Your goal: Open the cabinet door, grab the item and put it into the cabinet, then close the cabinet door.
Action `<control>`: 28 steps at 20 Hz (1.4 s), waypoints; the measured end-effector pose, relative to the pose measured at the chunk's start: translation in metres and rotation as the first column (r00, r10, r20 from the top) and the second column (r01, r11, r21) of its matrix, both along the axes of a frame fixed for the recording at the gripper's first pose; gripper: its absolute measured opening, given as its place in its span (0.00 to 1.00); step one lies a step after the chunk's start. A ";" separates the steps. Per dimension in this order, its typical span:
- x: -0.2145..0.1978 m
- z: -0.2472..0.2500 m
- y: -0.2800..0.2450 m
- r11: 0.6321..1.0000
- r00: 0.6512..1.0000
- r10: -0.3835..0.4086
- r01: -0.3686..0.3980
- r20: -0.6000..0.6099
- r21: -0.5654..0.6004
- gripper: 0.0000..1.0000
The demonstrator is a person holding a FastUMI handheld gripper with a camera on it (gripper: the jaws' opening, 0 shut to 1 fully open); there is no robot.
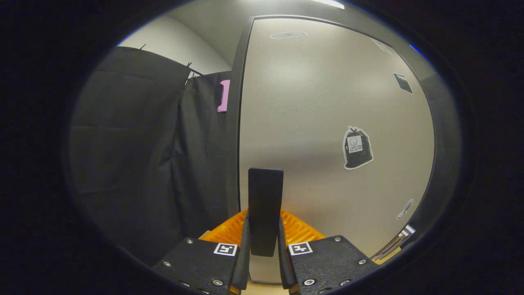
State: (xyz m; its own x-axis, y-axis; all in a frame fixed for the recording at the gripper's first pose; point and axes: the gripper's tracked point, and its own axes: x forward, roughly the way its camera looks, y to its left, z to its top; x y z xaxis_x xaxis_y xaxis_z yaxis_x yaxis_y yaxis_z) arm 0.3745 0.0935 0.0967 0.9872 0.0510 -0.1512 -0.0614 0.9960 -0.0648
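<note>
A pale cabinet door (319, 102) with a dark frame stands right in front of me. A black upright handle (265, 188) sticks out from its lower part. My gripper (264, 219) is shut on this handle, with one finger pressing on each side of the bar. The handle's top rises above the fingertips (229, 231). I cannot tell whether the door is fully closed or slightly ajar. Its dark left edge (234, 135) runs from top to bottom.
Black cloth (135, 143) hangs to the left of the door's edge, with a white wall (172, 41) above it. A sticker of a black bag (357, 147) and smaller stickers (403, 82) sit on the door's right half.
</note>
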 end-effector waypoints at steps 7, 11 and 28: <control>-0.017 0.002 -0.001 0.998 0.998 0.055 -0.055 -0.003 0.016 0.26; -0.040 0.009 0.001 0.995 0.995 0.096 -0.096 -0.003 0.013 0.26; -0.096 0.023 -0.020 0.987 0.988 0.154 -0.153 -0.025 0.054 0.26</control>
